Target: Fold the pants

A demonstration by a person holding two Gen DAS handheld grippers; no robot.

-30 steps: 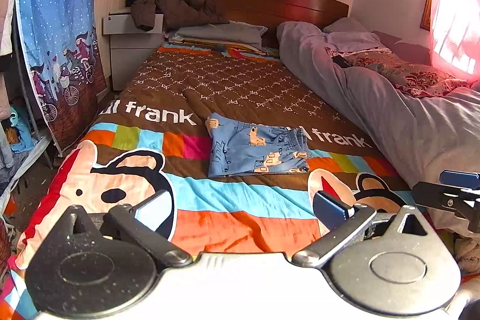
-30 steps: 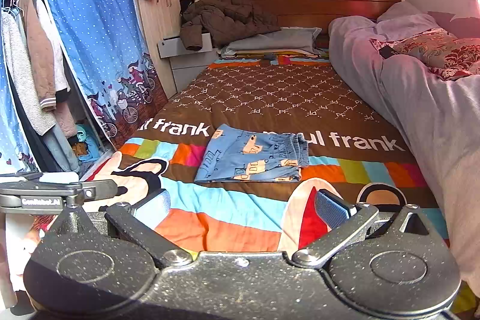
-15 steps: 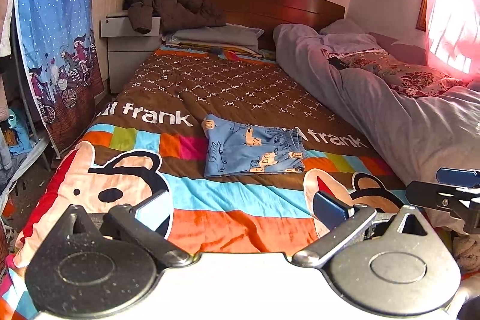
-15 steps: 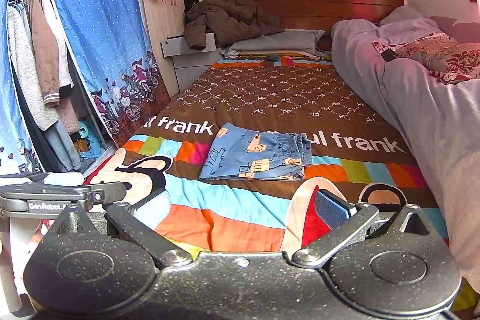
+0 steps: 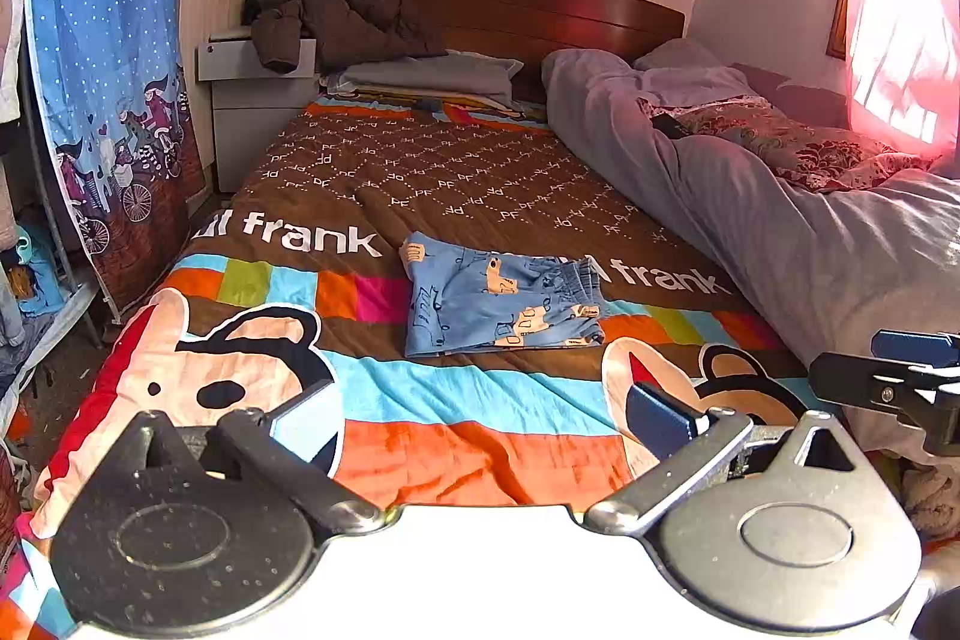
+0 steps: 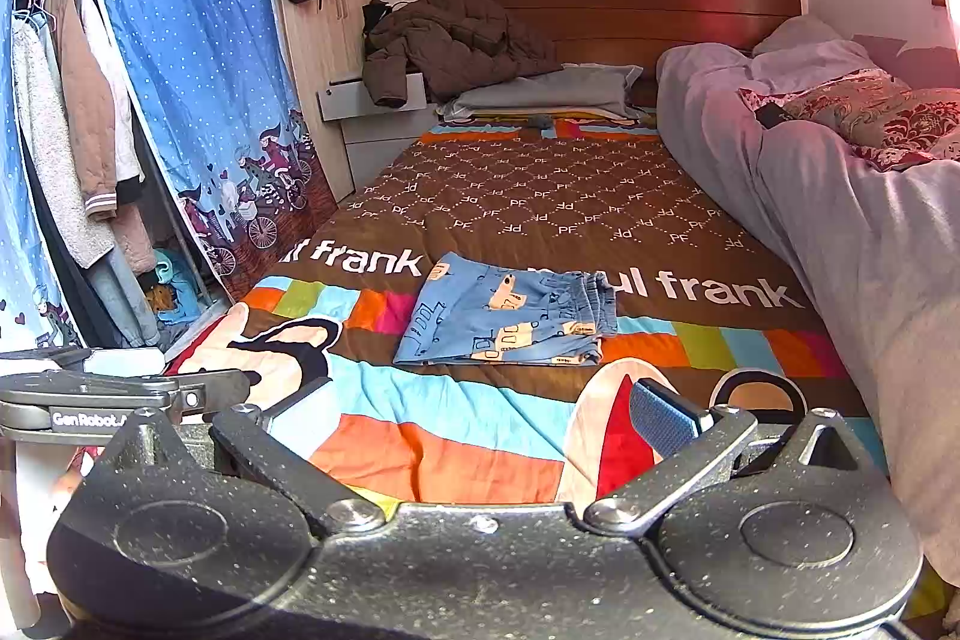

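Pants point(image 5: 501, 301) (folded) lie across "frank" lettering point(image 5: 312, 237).

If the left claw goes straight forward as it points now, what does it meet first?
Probably the colourful bedspread, just short of the folded blue pants. The left claw is open and holds nothing; depth is unclear.

Bed point(image 5: 420, 172) covered by a brown and multicoloured printed blanket point(image 5: 456, 400). Folded blue pants point(image 5: 501, 301) lie flat mid-blanket. Grey duvet point(image 5: 780, 232) heaped along one side; grey pillow point(image 5: 432, 76) at headboard.
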